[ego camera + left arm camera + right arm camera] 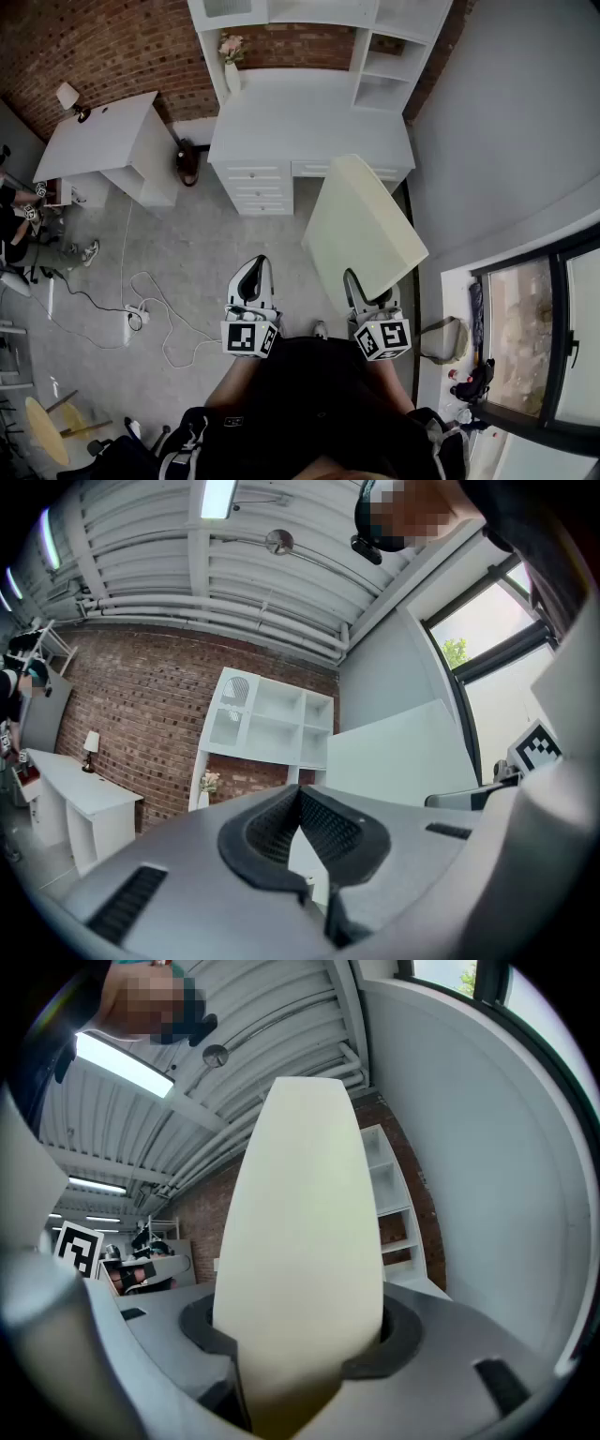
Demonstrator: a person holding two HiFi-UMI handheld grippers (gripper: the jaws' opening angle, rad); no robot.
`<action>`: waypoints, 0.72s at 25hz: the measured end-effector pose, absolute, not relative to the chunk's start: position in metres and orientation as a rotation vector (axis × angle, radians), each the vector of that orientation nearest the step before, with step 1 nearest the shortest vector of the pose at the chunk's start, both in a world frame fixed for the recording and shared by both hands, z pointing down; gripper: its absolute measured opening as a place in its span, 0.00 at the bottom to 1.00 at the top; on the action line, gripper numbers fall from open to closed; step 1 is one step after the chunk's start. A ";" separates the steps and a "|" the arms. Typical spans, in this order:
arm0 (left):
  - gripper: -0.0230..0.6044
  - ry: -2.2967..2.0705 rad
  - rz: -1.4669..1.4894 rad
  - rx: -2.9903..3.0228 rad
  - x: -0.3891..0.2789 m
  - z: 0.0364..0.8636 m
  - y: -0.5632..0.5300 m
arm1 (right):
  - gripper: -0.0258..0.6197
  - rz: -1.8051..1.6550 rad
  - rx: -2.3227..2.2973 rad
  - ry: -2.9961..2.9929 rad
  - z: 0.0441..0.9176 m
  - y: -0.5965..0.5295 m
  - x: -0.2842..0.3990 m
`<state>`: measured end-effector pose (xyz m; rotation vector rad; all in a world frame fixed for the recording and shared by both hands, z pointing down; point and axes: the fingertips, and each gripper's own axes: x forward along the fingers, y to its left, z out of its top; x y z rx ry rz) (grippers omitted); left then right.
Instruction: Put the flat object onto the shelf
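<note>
A big cream flat slab (362, 232) stands tilted in front of me, its lower edge clamped in my right gripper (361, 292). In the right gripper view the slab (302, 1241) rises from between the jaws and fills the middle. My left gripper (251, 279) hangs beside it at the left, shut with nothing in it; its black pads (323, 822) meet at the tips. The white shelf unit (386, 66) stands over a white desk (300, 122) against the brick wall, ahead of both grippers. It also shows as the shelf unit (267, 714) and the shelf unit (389, 1199).
A vase of flowers (231, 58) stands on the desk. A white side table with a lamp (103, 141) is at the left. Cables and a power strip (137, 317) lie on the floor. A grey wall and a window (534, 328) close the right side. A bag (446, 339) lies near it.
</note>
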<state>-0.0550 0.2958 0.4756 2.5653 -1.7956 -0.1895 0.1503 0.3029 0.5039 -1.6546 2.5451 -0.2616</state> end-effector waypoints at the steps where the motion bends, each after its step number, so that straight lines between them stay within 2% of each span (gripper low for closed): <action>1: 0.05 -1.795 -0.195 2.556 -0.055 0.477 0.295 | 0.48 -0.262 -1.651 2.548 0.504 0.302 0.151; 18: 0.05 -1.762 -0.168 2.566 -0.001 0.485 0.289 | 0.48 -0.325 -1.579 2.513 0.508 0.298 0.198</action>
